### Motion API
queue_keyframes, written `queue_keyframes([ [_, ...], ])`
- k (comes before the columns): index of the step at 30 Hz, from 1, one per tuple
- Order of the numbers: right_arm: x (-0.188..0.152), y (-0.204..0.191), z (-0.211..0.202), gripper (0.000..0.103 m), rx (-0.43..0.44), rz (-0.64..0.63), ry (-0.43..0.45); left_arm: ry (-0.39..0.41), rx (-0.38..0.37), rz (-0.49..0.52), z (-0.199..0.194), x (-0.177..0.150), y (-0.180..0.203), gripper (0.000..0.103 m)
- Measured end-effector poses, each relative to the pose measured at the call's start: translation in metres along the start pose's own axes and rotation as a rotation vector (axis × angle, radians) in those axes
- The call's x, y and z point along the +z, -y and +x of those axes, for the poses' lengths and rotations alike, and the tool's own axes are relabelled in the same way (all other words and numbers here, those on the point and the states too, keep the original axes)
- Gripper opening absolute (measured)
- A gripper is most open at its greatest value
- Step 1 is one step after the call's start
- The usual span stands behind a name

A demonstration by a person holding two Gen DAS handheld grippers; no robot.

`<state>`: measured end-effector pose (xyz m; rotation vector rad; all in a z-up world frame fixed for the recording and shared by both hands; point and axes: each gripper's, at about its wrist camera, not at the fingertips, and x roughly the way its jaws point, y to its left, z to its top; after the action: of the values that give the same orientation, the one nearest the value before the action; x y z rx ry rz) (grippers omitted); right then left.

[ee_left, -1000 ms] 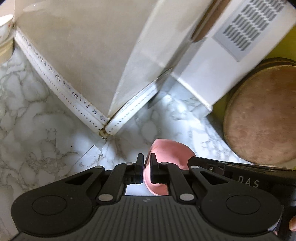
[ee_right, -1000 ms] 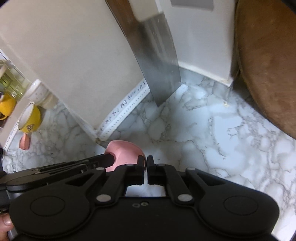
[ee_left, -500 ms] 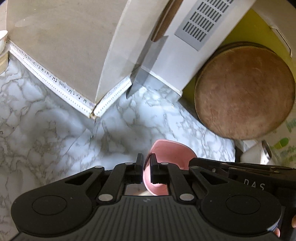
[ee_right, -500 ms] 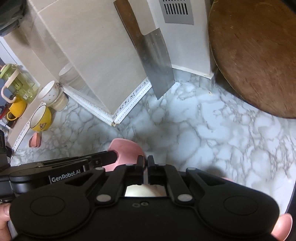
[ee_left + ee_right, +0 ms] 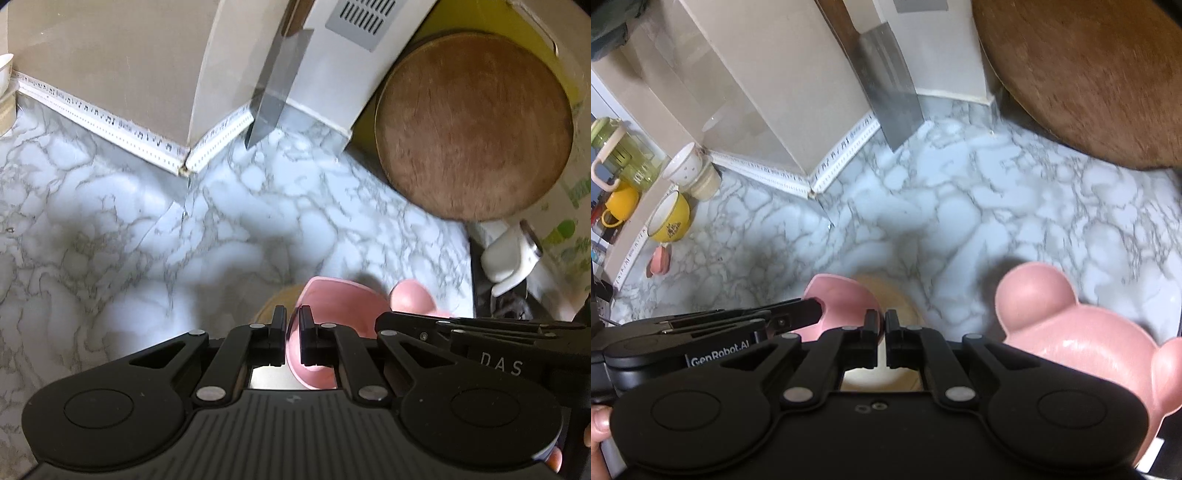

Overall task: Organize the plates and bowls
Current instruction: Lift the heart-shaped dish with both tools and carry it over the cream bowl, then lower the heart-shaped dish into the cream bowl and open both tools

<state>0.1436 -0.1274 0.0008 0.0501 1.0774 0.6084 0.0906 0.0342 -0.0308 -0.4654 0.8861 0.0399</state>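
Both hands carry one pink bowl (image 5: 332, 314) above the marble surface (image 5: 184, 229): left tongs (image 5: 293, 325) pinch its rim, right tongs (image 5: 880, 326) are closed on the opposite edge. Next, probably, lowering it toward the pink bear-shaped plate (image 5: 1082, 343) nearby.

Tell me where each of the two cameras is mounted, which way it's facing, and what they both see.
Left wrist: sits behind the left gripper, angled down at the marble counter; jaws pinch the pink bowl; the right gripper enters from the right.
Right wrist: sits behind the right gripper, angled down likewise; a thumb shows bottom left.
Shared: pink bowl, cleaver, round wooden board, pink bear-eared plate.
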Motion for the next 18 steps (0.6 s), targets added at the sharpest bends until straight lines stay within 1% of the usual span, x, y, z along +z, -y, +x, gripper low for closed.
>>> queue_keyframes([
  [3,-0.007,0.000,0.004,0.004,-0.009,-0.004,-0.011,-0.022,0.012,0.019,0.005,-0.008,0.000,0.006],
  [8,-0.015,-0.003,0.011,0.004,-0.035,-0.029,-0.016,-0.031,0.032,0.052,0.013,-0.016,0.002,0.006],
  [18,-0.022,-0.007,0.024,0.005,-0.083,-0.075,-0.040,-0.057,0.067,0.122,0.027,-0.017,0.007,0.006],
])
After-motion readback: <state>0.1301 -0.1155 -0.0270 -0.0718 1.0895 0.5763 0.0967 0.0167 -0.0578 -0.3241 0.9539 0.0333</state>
